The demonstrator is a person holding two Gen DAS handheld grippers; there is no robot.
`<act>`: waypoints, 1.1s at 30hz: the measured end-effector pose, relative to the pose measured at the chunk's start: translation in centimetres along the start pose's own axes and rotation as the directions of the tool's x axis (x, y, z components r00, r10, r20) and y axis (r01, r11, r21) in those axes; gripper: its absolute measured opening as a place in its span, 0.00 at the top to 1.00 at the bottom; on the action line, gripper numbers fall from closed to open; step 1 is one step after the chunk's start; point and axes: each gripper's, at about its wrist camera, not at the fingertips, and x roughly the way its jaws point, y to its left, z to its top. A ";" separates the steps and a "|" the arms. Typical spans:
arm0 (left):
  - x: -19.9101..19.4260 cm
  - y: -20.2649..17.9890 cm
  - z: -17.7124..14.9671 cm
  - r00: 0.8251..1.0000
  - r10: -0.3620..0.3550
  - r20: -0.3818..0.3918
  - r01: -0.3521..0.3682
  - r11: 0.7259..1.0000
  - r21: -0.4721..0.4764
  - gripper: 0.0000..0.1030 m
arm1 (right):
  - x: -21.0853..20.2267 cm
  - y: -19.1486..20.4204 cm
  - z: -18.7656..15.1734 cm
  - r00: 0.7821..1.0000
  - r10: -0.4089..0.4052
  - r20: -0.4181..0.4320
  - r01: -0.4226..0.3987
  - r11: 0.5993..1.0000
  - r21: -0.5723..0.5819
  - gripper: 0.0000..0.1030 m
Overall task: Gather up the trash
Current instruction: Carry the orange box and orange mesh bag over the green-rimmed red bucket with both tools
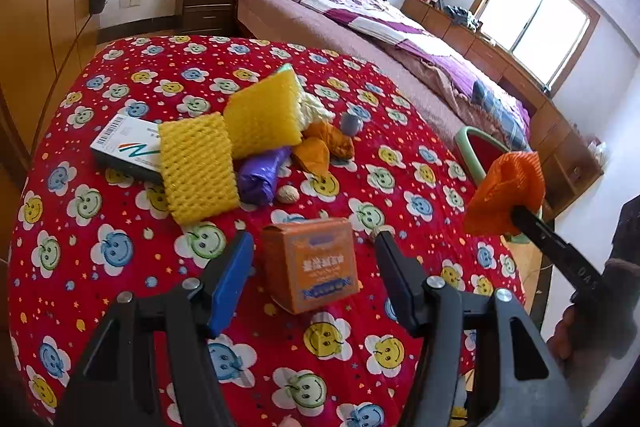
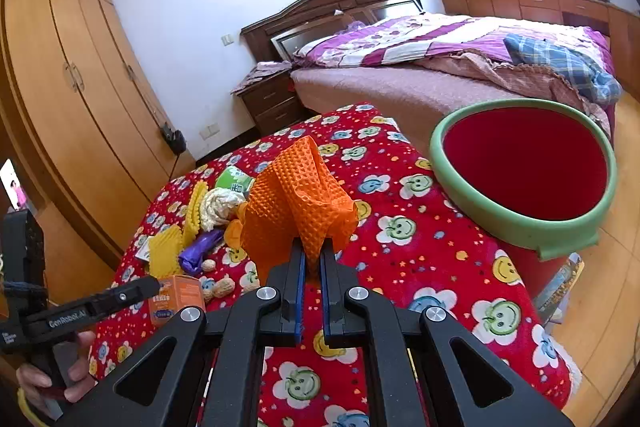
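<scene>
My left gripper [image 1: 314, 241] is open, its jaws on either side of a small orange box [image 1: 310, 263] on the red smiley-face cloth [image 1: 120, 247]. My right gripper [image 2: 312, 251] is shut on an orange foam net [image 2: 300, 195], held above the cloth; it also shows in the left wrist view [image 1: 506, 193]. A red bin with a green rim [image 2: 480, 211] stands at the table's right edge. Behind the box lie two yellow foam nets [image 1: 198, 167], a purple wrapper [image 1: 260, 175], orange scraps [image 1: 324, 143], a nut [image 1: 288, 194] and a white carton [image 1: 124, 147].
A bed [image 2: 440, 67] with purple bedding lies beyond the table. A dark nightstand [image 2: 268, 99] stands by it. Wooden wardrobes [image 2: 80, 87] line the left wall. Peanuts [image 2: 220, 289] lie near the orange box [image 2: 176, 299].
</scene>
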 end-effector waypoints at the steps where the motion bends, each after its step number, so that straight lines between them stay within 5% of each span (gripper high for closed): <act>1: 0.2 -0.2 -0.1 1.000 0.008 -0.003 -0.008 1.000 0.008 0.39 | -0.1 -0.1 0.0 1.000 0.000 0.003 0.000 1.000 0.003 0.94; 6: 1.4 -0.7 -0.5 0.992 0.127 0.003 -0.127 0.991 0.053 0.38 | -0.9 -0.9 0.1 1.000 0.003 0.019 -0.003 1.000 0.020 0.94; 12: 2.7 -0.3 -0.9 0.991 0.126 -0.049 -0.124 0.991 0.045 0.34 | -0.9 -1.3 0.0 1.000 0.004 0.017 -0.004 0.999 0.036 0.94; 21: 3.1 -0.7 -1.7 0.995 0.074 -0.064 -0.070 0.996 0.051 0.44 | -1.1 -2.1 -0.1 1.000 0.000 0.025 -0.001 0.999 0.050 0.94; 23: 2.7 -1.0 -1.7 0.997 0.054 -0.052 -0.051 0.997 0.062 0.52 | -1.2 -2.5 0.0 1.000 0.000 0.030 -0.002 0.998 0.060 0.94; 33: 1.8 -5.1 -0.1 0.998 -0.062 -0.014 0.064 0.981 0.181 0.52 | -2.0 -5.5 0.4 0.997 -0.047 0.064 0.039 0.992 0.119 0.94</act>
